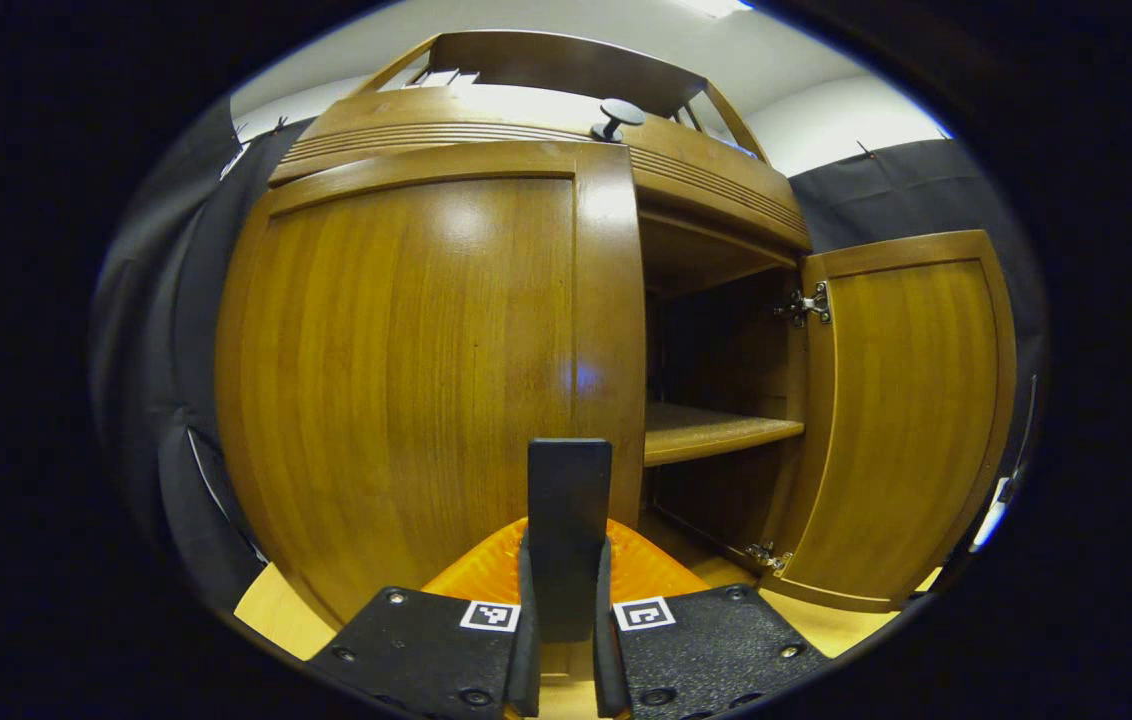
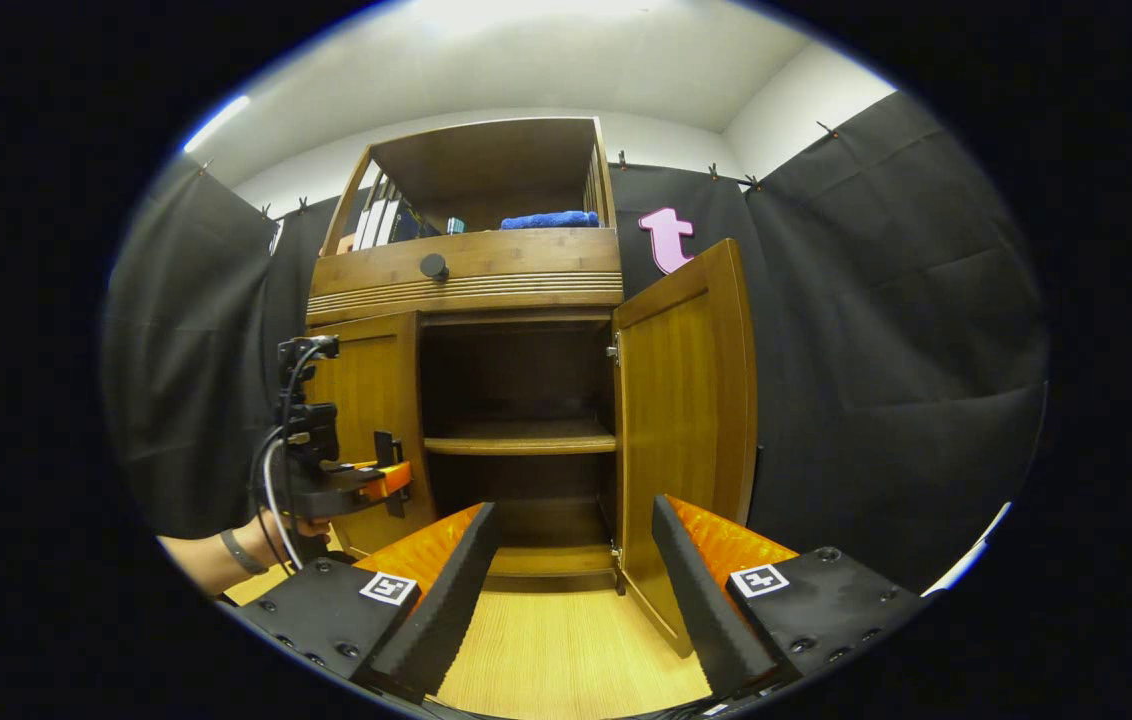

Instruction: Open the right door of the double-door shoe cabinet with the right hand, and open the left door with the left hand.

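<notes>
Left door [image 1: 406, 380]: stiff, smooth wood, no knob; we'd hook its inner edge. Left gripper [image 1: 566, 560] closed, empty; right gripper [image 2: 571, 580] open.

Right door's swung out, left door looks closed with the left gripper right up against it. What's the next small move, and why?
Probably draw the left gripper back, pulling the left door outward. Its fingers look closed near that door's inner edge, the door still sits flush, while the right door already stands open and the right gripper hangs open, clear of it.
</notes>
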A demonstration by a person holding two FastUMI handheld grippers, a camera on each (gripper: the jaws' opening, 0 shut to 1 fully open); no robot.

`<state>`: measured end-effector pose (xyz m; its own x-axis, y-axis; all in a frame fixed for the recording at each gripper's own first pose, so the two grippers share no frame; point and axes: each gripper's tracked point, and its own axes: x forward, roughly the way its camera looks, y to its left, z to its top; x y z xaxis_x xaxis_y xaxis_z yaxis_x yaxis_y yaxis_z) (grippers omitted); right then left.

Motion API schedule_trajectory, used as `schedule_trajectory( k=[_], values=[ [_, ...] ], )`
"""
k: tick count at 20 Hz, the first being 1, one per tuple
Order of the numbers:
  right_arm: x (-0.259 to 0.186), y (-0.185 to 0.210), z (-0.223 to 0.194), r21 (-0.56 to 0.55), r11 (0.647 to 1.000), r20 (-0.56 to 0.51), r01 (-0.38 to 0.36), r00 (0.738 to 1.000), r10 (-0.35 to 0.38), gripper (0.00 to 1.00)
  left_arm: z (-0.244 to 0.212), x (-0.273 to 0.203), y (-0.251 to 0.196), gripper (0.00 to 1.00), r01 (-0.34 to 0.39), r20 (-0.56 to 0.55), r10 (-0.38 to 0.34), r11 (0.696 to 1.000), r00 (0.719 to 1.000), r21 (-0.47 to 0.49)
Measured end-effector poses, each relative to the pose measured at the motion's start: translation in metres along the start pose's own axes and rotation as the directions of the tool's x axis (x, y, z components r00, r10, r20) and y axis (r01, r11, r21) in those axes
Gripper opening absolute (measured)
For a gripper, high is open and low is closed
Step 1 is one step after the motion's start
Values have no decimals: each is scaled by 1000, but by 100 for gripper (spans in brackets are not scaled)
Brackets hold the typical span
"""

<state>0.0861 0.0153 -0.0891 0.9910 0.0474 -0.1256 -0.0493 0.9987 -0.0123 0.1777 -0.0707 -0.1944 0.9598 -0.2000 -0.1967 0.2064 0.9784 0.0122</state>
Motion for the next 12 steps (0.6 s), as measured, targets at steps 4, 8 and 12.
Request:
schedule_trajectory(
  k=[4,8,12],
  values=[
    [2,6,-8,14,1000,-12,-16,1000,16,93,1,-39,9,22,-5,-4,5,1000,1000,-10],
    [8,9,-7,22,1000,2,-16,1000,16,93,3,-70,22,22,-15,-1,15,999,1000,33],
    [13,10,-6,17,1000,12,-17,1000,16,93,6,-107,47,21,-97,16,96,995,995,28]
  ],
)
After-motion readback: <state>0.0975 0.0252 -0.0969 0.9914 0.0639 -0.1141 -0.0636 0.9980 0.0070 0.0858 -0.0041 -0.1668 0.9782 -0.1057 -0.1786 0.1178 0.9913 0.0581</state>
